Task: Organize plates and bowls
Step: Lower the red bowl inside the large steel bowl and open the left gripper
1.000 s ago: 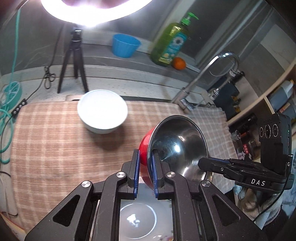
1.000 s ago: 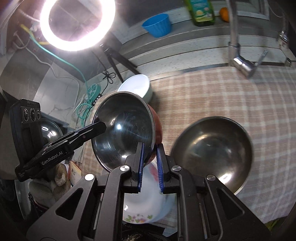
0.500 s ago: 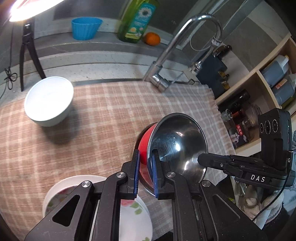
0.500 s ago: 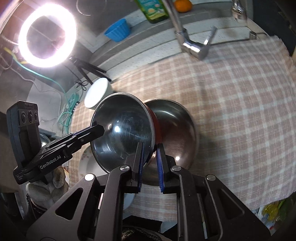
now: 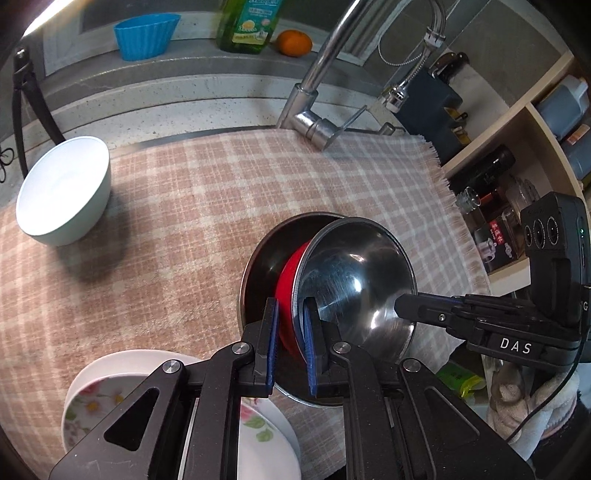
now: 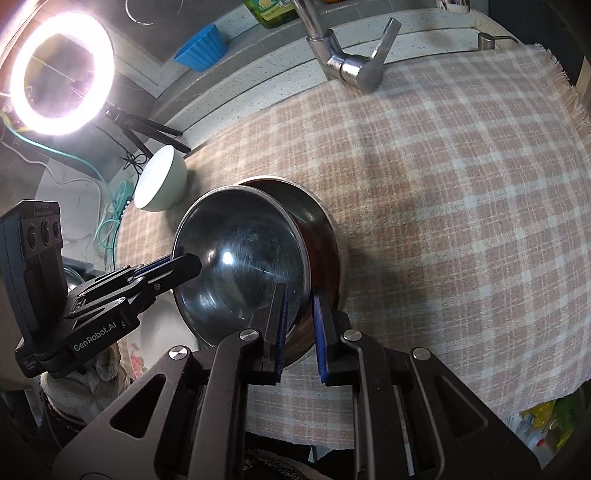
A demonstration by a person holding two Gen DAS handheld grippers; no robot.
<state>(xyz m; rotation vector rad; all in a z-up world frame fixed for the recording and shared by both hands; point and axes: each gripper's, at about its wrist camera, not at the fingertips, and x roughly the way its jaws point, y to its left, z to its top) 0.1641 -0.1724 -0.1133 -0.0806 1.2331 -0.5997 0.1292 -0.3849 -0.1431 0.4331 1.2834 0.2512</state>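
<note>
A red-outside steel bowl [image 5: 354, 280] sits tilted inside a larger steel bowl [image 5: 266, 258] on the checked cloth. My left gripper [image 5: 290, 314] straddles its near rim, jaws a little apart around the rim. My right gripper [image 6: 299, 299] straddles the opposite rim of the same bowl [image 6: 240, 266], jaws slightly parted, the larger bowl [image 6: 321, 229] behind. A white bowl [image 5: 62, 192] stands upright at the far left, also in the right wrist view [image 6: 159, 181]. A floral plate [image 5: 258, 428] lies under my left gripper.
A tap [image 5: 314, 118] stands at the cloth's far edge. A blue cup [image 5: 144, 35], soap bottle [image 5: 247, 26] and orange [image 5: 293, 42] sit on the back ledge. Shelves with bottles [image 5: 561, 107] are at the right. A ring light [image 6: 61, 77] stands at the left.
Both grippers carried the red bowl rightward and lowered it into the larger steel bowl. The jaws of both grippers have opened slightly around its rim.
</note>
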